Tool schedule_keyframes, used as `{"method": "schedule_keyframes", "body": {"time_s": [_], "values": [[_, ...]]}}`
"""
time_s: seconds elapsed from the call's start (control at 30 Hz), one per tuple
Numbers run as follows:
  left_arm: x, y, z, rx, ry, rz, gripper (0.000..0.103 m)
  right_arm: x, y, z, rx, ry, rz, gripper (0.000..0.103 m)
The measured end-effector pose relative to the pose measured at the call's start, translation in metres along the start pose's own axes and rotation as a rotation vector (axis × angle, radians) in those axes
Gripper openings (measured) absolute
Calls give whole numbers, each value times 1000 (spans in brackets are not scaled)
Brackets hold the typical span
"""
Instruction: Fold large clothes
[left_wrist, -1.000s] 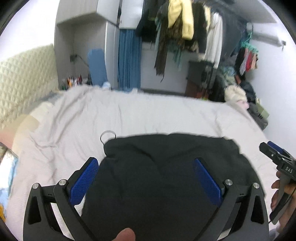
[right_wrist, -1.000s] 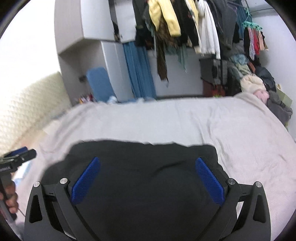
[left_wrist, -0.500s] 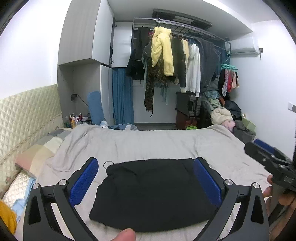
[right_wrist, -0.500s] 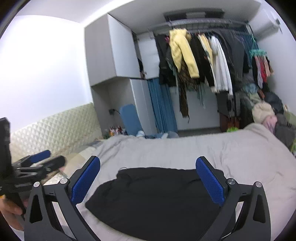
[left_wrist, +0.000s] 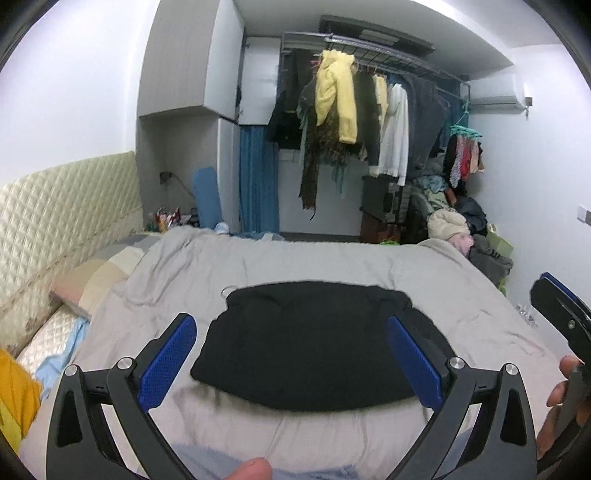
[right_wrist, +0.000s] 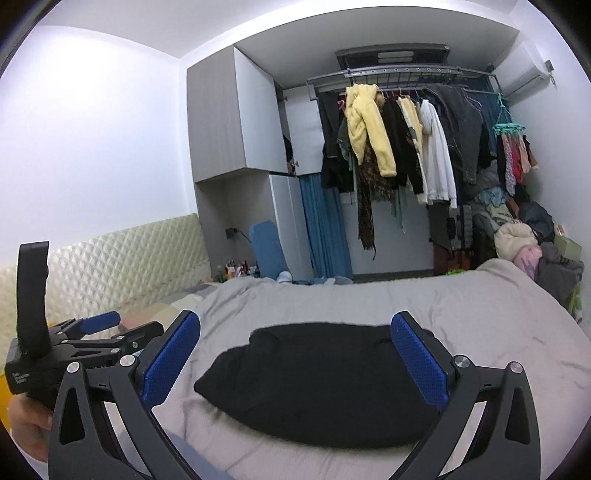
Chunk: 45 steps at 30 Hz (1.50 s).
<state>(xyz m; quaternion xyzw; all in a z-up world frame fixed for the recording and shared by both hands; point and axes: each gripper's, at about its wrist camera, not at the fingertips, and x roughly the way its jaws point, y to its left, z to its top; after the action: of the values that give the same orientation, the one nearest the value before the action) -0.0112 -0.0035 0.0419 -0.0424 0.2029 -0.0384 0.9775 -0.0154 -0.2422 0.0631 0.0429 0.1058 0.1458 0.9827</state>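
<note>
A black garment (left_wrist: 314, 339) lies folded into a compact rectangle on the grey bed cover (left_wrist: 332, 258); the right wrist view shows the same black garment (right_wrist: 317, 380) from a lower angle. My left gripper (left_wrist: 291, 354) is open and held above the bed's near edge, apart from the cloth, nothing between its blue pads. My right gripper (right_wrist: 295, 358) is open too, raised and clear of the garment. Each gripper appears in the other's view: the right one (left_wrist: 561, 317) at the far right edge, the left one (right_wrist: 99, 332) at the left.
A quilted headboard (left_wrist: 55, 206) and pillows (left_wrist: 96, 273) line the left side. Past the bed stand grey wardrobes (right_wrist: 236, 122), a rack of hanging clothes (right_wrist: 402, 140) and a clothes pile (right_wrist: 524, 240) at the right. A thin ring (left_wrist: 227, 293) lies by the garment's far left corner.
Both grippers have pulled up and back from close over the black garment. It now lies free on the bed, farther off in both views.
</note>
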Motion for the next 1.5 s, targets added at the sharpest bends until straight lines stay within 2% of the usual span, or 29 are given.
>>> {"method": "schedule_keyframes", "body": {"time_s": [0.33,0.53,0.83,1.5], "values": [[-4,13,-50,-32,60,19,103,2,7,-47,2,124,-34,103],[12,23,-66,-36,116,23,103,7,10,-73,-8,188,-62,103],[25,28,-74,-34,149,26,103,7,3,-85,10,205,-100,103],[31,21,-75,-21,169,-19,103,7,-8,-87,12,218,-116,103]]}}
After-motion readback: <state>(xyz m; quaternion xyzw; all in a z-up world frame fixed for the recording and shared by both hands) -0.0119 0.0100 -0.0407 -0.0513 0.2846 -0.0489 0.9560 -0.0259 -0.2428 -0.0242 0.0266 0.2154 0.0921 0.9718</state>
